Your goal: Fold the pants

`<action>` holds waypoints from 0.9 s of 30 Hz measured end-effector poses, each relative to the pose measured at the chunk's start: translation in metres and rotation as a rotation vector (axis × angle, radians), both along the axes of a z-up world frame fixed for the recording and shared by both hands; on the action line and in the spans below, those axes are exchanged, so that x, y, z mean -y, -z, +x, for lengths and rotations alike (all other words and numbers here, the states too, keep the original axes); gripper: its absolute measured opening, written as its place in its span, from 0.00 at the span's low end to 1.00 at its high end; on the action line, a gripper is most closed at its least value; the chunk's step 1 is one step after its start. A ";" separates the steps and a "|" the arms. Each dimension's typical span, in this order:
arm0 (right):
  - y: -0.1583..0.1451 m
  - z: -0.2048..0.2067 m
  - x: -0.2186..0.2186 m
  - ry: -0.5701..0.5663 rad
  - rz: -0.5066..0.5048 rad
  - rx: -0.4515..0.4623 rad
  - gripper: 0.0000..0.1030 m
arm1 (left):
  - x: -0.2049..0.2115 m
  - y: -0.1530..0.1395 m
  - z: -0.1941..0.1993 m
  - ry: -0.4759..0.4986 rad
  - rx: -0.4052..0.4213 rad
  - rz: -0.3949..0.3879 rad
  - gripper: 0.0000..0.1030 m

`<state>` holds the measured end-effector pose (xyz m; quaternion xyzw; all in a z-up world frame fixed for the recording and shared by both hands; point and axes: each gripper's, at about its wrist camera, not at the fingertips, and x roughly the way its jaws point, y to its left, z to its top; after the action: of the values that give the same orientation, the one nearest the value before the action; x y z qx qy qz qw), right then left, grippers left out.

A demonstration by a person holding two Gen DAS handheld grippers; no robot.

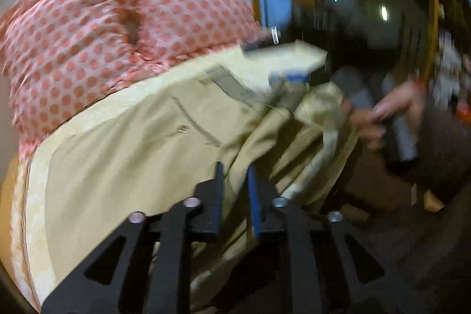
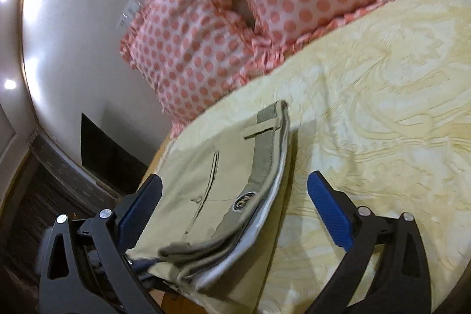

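In the right wrist view we see the khaki pants [image 2: 206, 196] lying directly between and just ahead of the right gripper [image 2: 235, 190], whose blue-padded jaws stand wide apart, one on each side of the waistband, gripping nothing. The waistband end points back toward this tool, with its grey-green inner band, a round label and a pale lining edge showing; a pocket slit runs along the flat khaki panel. The pants rest on the yellow bedspread [image 2: 382, 108], near its edge, with the red-dotted pillows [image 2: 235, 19] beyond them.

From the left wrist view, the left gripper [image 1: 235, 181] has its jaws drawn narrow, pinching a fold of the pants [image 1: 132, 152], which spread ahead and to its left. Beyond, blurred, we make out a hand [image 1: 382, 114].
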<state>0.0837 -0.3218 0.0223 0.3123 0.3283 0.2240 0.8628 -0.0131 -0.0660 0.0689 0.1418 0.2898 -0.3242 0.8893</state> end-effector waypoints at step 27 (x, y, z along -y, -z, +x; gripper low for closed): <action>0.008 0.047 -0.022 -0.330 0.017 -0.089 0.16 | -0.153 0.018 0.151 -0.385 -0.483 -0.258 0.08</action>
<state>0.1309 -0.3002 0.0142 0.2711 0.4109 0.3517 0.7962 0.1379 0.0874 0.0506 -0.1102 0.4702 -0.2087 0.8504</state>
